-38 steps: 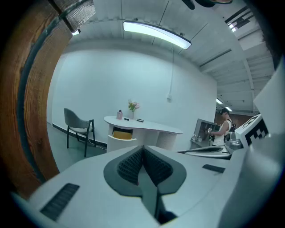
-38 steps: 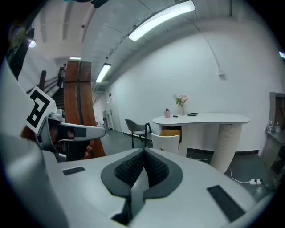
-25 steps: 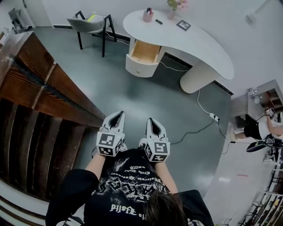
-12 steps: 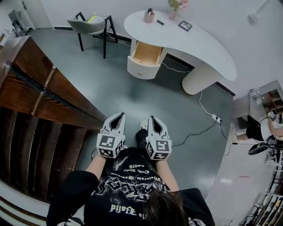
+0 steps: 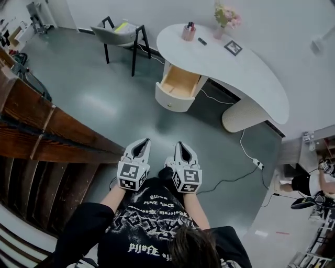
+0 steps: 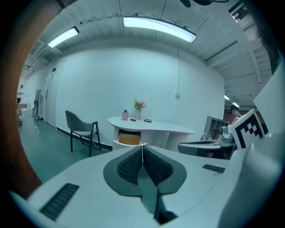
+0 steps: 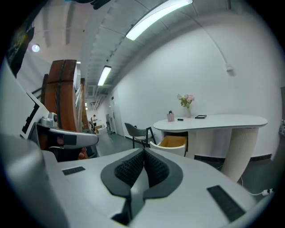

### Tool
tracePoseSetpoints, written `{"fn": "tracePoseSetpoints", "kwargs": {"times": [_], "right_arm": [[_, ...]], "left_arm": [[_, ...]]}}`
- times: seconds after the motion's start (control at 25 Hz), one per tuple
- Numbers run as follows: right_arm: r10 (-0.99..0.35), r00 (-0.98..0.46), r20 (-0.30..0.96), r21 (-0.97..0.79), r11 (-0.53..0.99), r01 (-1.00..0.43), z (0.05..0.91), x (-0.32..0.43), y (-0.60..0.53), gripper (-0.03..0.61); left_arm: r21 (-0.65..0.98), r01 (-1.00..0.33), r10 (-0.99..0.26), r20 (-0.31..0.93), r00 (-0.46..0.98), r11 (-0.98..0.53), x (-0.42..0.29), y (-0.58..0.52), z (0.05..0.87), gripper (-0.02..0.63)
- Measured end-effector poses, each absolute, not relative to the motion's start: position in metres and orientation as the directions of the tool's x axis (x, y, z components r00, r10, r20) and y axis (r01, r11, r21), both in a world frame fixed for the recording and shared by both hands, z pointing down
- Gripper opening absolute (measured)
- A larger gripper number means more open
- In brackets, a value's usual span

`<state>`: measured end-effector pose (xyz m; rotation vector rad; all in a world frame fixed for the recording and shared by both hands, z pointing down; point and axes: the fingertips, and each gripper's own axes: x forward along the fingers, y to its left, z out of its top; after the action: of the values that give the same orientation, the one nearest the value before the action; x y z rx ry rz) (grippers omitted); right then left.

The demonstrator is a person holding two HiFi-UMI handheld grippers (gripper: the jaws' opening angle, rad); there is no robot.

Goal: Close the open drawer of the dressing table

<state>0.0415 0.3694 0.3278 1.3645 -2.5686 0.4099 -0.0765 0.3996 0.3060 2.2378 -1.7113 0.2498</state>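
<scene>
A white curved dressing table (image 5: 246, 68) stands against the far wall, and its drawer (image 5: 177, 86) is pulled out, showing a pale wooden inside. The drawer (image 6: 129, 140) also shows far ahead in the left gripper view and, as the drawer (image 7: 173, 143), in the right gripper view. My left gripper (image 5: 142, 143) and right gripper (image 5: 181, 144) are held side by side in front of my chest, well short of the table. Both are shut with nothing between their pads.
A grey chair (image 5: 119, 31) stands left of the table. A cup (image 5: 188, 32), flowers (image 5: 226, 15) and a picture frame (image 5: 233, 48) rest on the tabletop. A dark wooden structure (image 5: 42, 136) fills the left side. A cable with power strip (image 5: 255, 163) lies on the floor at right.
The table and drawer have shifted lower and nearer in the head view as I moved toward them. Both grippers stay shut and side by side.
</scene>
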Motion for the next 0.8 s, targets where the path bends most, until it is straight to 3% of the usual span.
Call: {"fn": "tracePoseSetpoints", "kwargs": {"times": [0.8], "right_arm": [[-0.676, -0.65, 0.347, -0.151, 0.644, -0.75, 0.345, 0.075, 0.188, 0.026]], "left_arm": [[0.156, -0.981, -0.907, 0.388, 0.165, -0.112, -0.04, 0.233, 0.334, 0.025]]}}
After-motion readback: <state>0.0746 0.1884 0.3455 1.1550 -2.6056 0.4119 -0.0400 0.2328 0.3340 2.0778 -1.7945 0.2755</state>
